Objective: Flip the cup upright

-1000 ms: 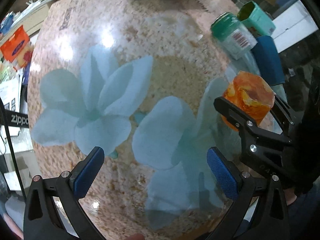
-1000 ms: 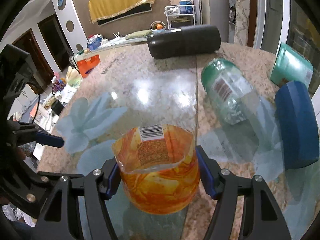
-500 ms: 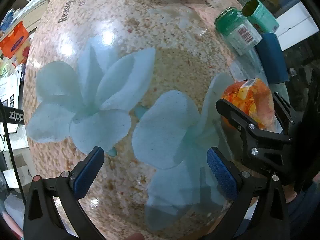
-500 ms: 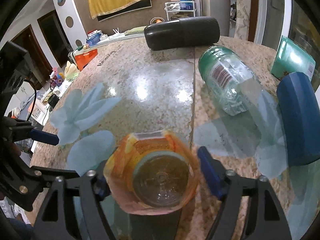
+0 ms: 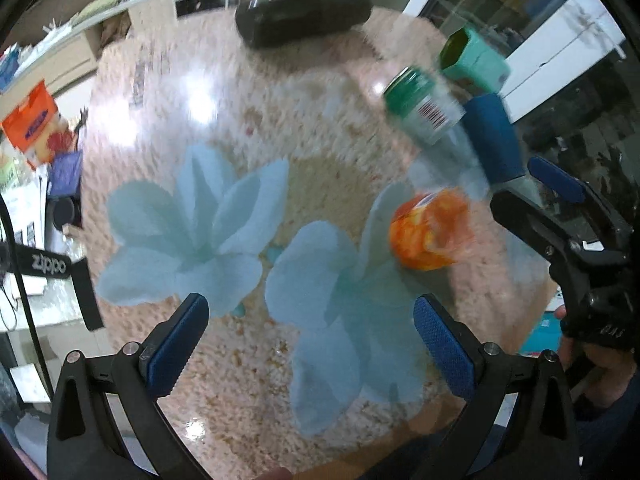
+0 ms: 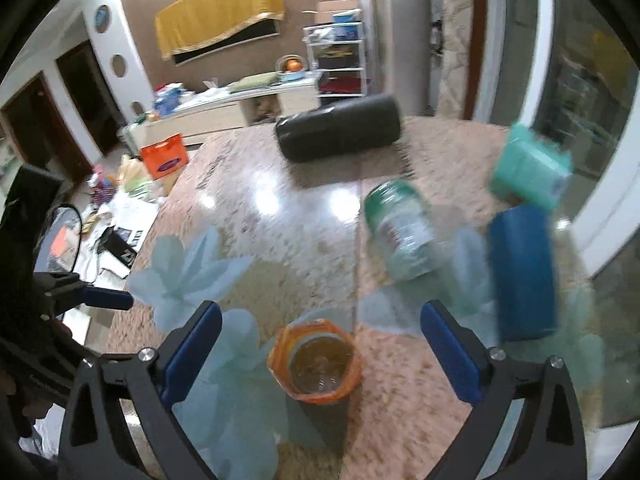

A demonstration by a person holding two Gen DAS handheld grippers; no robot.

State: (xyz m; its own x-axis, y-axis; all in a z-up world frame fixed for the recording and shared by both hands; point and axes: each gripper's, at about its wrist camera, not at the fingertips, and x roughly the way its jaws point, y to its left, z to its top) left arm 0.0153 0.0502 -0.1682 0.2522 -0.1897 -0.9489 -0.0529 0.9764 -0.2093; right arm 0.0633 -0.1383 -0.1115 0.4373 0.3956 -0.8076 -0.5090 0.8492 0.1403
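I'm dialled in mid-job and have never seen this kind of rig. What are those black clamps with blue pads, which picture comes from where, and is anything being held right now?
There is no robot arm: a person holds a two-finger clamp in each hand, each with a fisheye camera looking along its fingers. One view looks past the left gripper, the other past the right gripper. Both are open and hold nothing. The orange cup stands alone on the stone table, mouth up, just beyond the right gripper. The left view shows the same cup from the side, with the right gripper off to its right. Farther back lie a green-capped jar on its side, a blue case, a teal cup and a black case. Both pictures are motion-blurred.
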